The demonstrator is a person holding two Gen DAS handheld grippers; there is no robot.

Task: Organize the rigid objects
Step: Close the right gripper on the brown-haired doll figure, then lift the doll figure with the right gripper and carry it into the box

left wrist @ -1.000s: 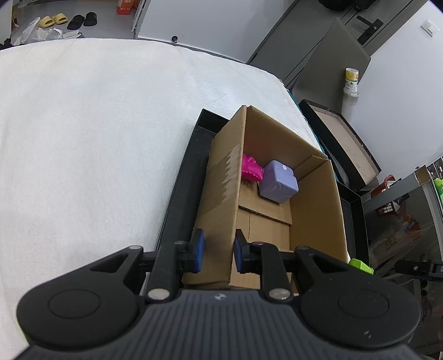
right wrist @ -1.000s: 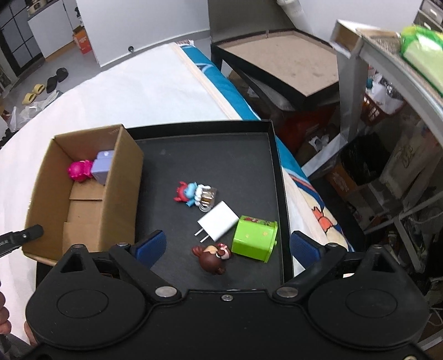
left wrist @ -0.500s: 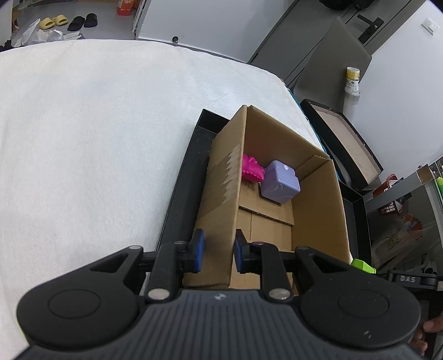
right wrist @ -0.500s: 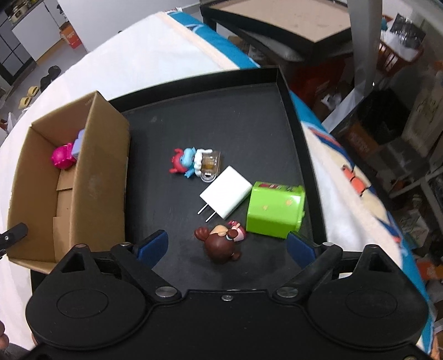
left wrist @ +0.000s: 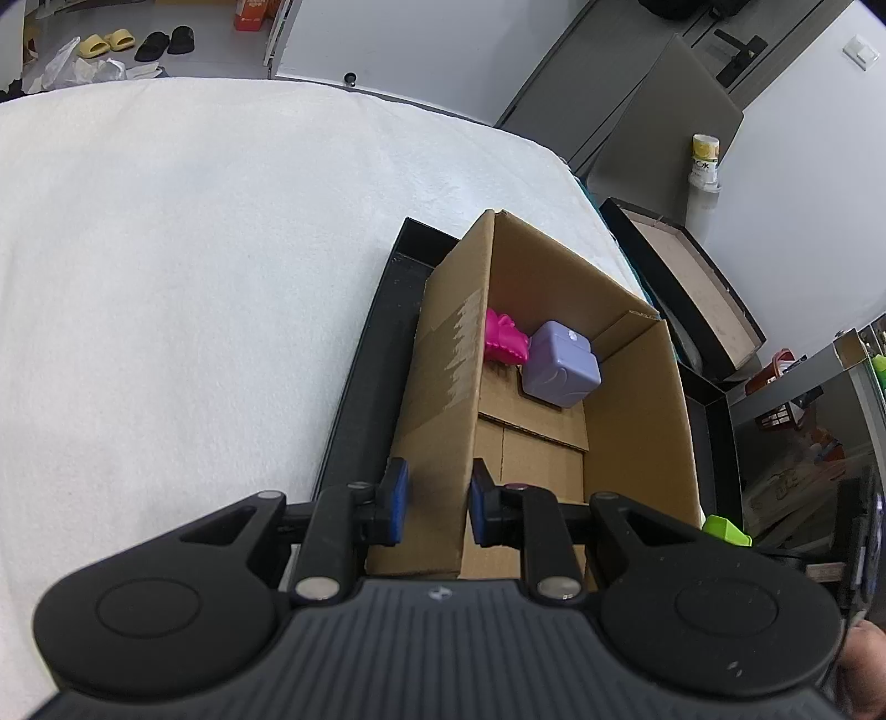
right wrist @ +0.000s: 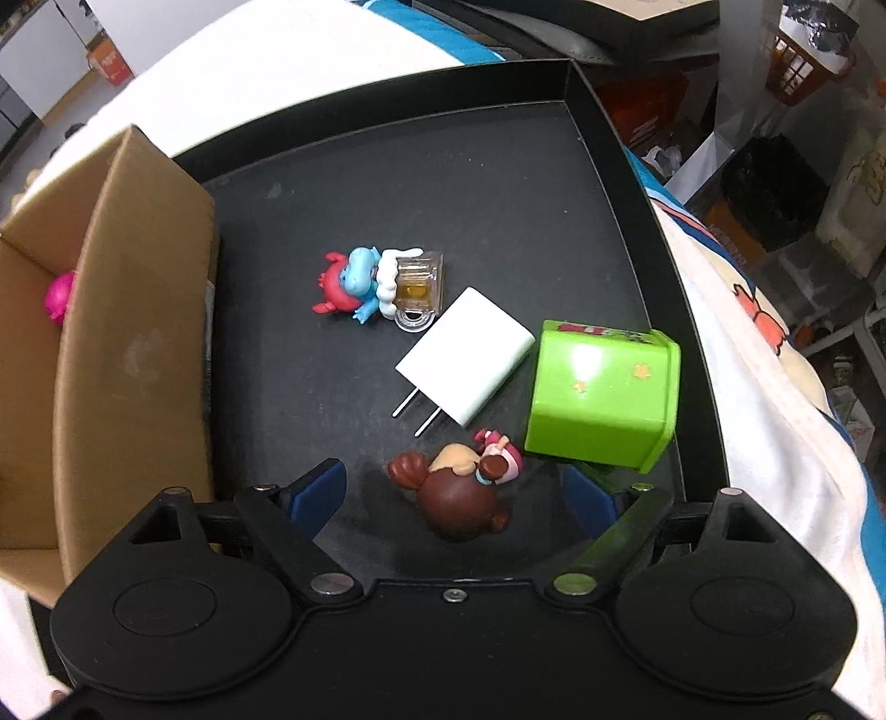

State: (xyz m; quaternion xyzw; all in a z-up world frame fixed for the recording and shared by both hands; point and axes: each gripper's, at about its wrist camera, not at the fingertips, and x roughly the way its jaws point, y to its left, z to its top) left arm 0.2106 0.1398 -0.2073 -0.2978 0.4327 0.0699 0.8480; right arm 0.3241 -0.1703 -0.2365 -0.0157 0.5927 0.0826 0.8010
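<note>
The step in hand looks like a pick: the right hand-held gripper (right wrist: 454, 493) is closing its jaws around the brown-haired doll figure (right wrist: 457, 495), pads not yet touching it, near the front of the black tray (right wrist: 637, 183). Next it needs a firm pinch on the round, glossy plastic head. The left hand-held gripper (left wrist: 434, 501) clamps the corrugated cardboard box (left wrist: 637, 421) wall, at the tray's left.

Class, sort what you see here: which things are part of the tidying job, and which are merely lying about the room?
Part of the job:
cardboard box
pink toy
purple cube
brown-haired doll
white charger
green box
blue-red figure
black tray

Lying about:
slippers
yellow-capped bottle
</note>
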